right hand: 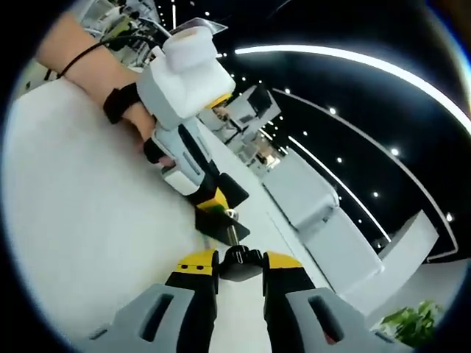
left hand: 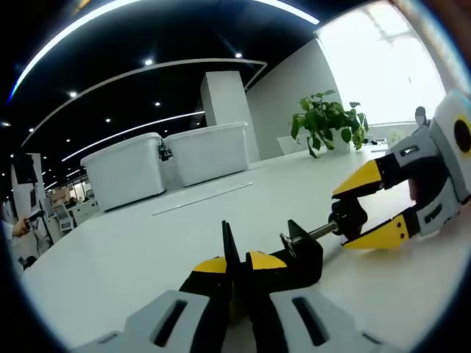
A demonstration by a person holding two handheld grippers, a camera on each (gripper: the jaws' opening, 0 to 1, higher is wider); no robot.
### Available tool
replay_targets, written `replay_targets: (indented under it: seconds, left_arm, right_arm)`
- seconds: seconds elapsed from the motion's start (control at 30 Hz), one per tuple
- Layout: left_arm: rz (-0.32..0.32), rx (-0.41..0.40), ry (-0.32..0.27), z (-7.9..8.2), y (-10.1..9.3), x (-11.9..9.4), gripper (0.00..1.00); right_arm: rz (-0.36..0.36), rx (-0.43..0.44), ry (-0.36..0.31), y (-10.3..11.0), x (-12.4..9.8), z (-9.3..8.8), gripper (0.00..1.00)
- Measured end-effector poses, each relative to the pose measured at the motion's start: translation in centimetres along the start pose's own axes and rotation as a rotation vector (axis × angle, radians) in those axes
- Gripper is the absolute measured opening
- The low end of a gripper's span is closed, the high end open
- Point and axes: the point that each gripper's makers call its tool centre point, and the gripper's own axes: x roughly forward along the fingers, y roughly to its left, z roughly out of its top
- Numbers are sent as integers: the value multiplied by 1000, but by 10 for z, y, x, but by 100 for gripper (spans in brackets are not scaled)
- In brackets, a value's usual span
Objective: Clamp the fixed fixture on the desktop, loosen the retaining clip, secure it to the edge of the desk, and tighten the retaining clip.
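Two white lidded bins (left hand: 169, 165) side by side at the far end of the white desk (left hand: 110, 257), contents not visible; potted plant (left hand: 327, 121) beyond. Black clamp fixture (left hand: 294, 254) on the desk, screw rod lying level, long axis running from left gripper (left hand: 239, 268) to right gripper (left hand: 372, 209). Left jaws closed together on the fixture's body; right jaws pinching the screw's knob (right hand: 239, 261).

Beyond the jaws, a white surface (left hand: 147, 243) stretches to two white lidded bins (left hand: 173, 162), a white pillar (left hand: 224, 103) and a leafy potted plant (left hand: 327, 121) by a bright window (left hand: 375, 66). Curved light strips (left hand: 147, 70) cross the dark ceiling.
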Motion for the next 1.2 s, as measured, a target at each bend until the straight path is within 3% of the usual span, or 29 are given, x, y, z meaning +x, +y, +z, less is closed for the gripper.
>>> replay_targets:
  seconds: [0.13,0.23,0.33,0.53,0.7,0.93,1.2]
  left_arm:
    - [0,0,0,0,0,0,8]
    - [0,0,0,0,1,1,8]
    - [0,0,0,1,1,1,8]
    - [0,0,-1,0,1,1,8]
    - [-1,0,-1,1,1,1,8]
    - [-2,1,-1,1,0,0,8]
    - [-3,1,-1,1,-2,-1,8]
  right_arm:
    - [4,25,6,1,-1,0,23]
    - [13,148,36,-1,-1,-6,26]
    - [-1,345,25,-11,-1,-9,32]
    - [43,793,-39,-19,-1,-8,30]
    - [64,1058,-37,-31,10,-26,28]
    - [81,1037,-35,-21,10,-21,25]
    - [87,1030,-50,-8,-8,-7,20]
